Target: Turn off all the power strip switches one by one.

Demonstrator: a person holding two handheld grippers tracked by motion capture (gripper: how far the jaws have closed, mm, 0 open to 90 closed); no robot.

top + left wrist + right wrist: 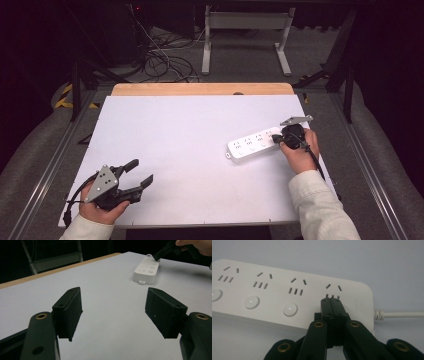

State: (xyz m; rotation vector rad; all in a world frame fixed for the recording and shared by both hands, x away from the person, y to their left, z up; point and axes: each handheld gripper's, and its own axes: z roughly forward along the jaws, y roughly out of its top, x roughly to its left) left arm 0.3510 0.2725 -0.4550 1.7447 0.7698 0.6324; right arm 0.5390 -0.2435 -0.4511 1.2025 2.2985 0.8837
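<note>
A white power strip (250, 144) lies on the right part of the white table (185, 125), its cable (402, 314) leaving at its right end. It carries several socket groups, each with a round button (290, 309) below it. My right gripper (277, 139) is shut with nothing between its jaws, and its joined tips (332, 301) rest on the strip (274, 290) just under the rightmost socket group. My left gripper (141, 172) stands open over bare table at the front left, holding nothing. From the left gripper (113, 312) the strip (147, 270) and the right gripper (165, 251) show far off.
A wooden strip (200, 89) runs along the table's back edge. Beyond it stand a white-legged frame (245, 40) and loose cables (165, 60) on the floor. Metal rails (55, 150) flank the table on both sides.
</note>
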